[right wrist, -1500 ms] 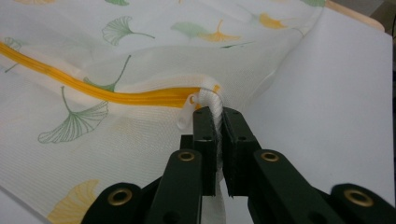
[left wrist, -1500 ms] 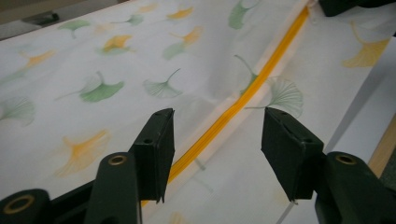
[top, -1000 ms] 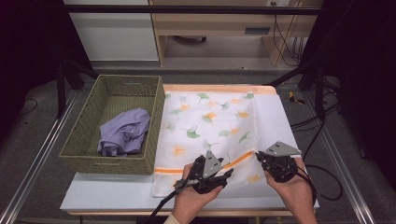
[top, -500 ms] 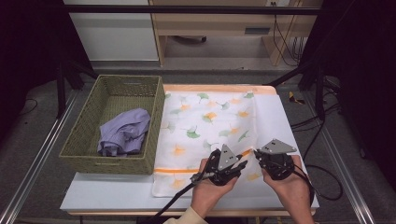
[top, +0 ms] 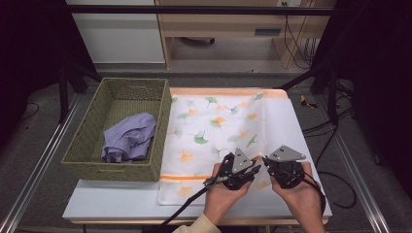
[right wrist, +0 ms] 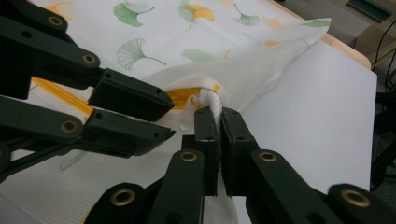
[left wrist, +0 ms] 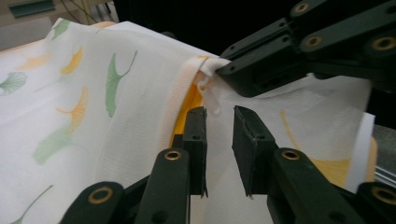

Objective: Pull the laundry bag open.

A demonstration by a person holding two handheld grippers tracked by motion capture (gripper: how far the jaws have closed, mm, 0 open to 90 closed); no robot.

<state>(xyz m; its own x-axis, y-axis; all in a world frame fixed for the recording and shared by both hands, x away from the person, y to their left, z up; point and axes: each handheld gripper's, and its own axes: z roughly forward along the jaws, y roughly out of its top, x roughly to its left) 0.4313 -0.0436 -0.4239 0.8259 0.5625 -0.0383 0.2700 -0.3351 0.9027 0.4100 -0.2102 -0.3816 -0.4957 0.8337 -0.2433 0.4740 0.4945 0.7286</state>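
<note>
Cloth (top: 214,128) runs lengthwise away from the person; right gripper (right wrist: 217,122) pinches its raised edge, left gripper (left wrist: 219,125) jaws, just closing, narrowly apart around it

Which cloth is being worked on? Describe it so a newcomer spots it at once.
Start at the white table; right of the green basket lies the cloth, spread flat. Both grippers meet at its near right edge. It is white with green and orange leaves and orange bands, unlike the plain lilac garment bunched in the basket.

Cloth (top: 214,131) near right corner hidden beneath both grippers in high view; basket (top: 87,145) garment's shape indeterminable.
</note>
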